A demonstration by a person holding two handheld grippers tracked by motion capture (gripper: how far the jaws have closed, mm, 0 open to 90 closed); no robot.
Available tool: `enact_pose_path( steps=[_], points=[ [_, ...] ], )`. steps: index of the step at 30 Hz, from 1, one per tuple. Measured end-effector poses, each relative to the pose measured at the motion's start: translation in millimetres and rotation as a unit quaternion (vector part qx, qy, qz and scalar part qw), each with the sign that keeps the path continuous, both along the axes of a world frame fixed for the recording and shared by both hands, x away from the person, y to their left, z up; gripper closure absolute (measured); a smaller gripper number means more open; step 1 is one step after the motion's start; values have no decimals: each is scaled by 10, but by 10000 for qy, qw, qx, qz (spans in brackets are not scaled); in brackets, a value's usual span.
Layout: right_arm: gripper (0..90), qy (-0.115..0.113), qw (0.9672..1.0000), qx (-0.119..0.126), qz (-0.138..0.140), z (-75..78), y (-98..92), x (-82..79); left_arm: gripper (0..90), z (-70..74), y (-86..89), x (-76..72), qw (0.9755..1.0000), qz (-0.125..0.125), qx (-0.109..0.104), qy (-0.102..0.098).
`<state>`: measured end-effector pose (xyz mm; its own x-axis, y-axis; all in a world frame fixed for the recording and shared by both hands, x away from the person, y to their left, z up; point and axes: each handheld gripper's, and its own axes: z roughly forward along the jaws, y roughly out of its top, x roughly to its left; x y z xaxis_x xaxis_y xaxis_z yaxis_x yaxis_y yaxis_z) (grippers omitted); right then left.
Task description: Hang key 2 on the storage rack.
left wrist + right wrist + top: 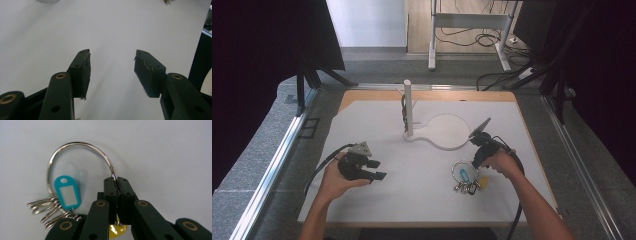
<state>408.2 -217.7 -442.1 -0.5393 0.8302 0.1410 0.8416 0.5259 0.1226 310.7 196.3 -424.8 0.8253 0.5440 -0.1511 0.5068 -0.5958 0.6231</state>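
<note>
- Steel key ring (75, 152), centre frame in the right gripper view, sits pinched at its wire in my right gripper (116, 181); teal tag (67, 192) and small rings hang lower left.
- Thin wire could slip or swing if I lift fast.
- My left gripper (112, 72) idles with jaws apart, nothing between them.
- White post (408, 107), upper centre of the high view, stands well apart across open mat (422, 195).

Large metal key ring (75, 147) with teal tag (67, 192) lies flat on the table.

Key ring (462, 171) lies on the table (422, 195), right of the stand (409, 107).
</note>
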Motion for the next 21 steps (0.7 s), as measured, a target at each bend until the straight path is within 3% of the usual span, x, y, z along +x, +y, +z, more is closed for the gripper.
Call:
enact_pose_path(
  steps=[7, 21],
  points=[
    [876, 54, 9991, 423, 38, 241, -103, -34, 476, -16, -19, -1, 10000, 36, -16, 22],
    [881, -60, 9983, 552, 150, 570, -151, -53, 476, -25, -25, 4, 10000, 14, 55, 40]
  ],
)
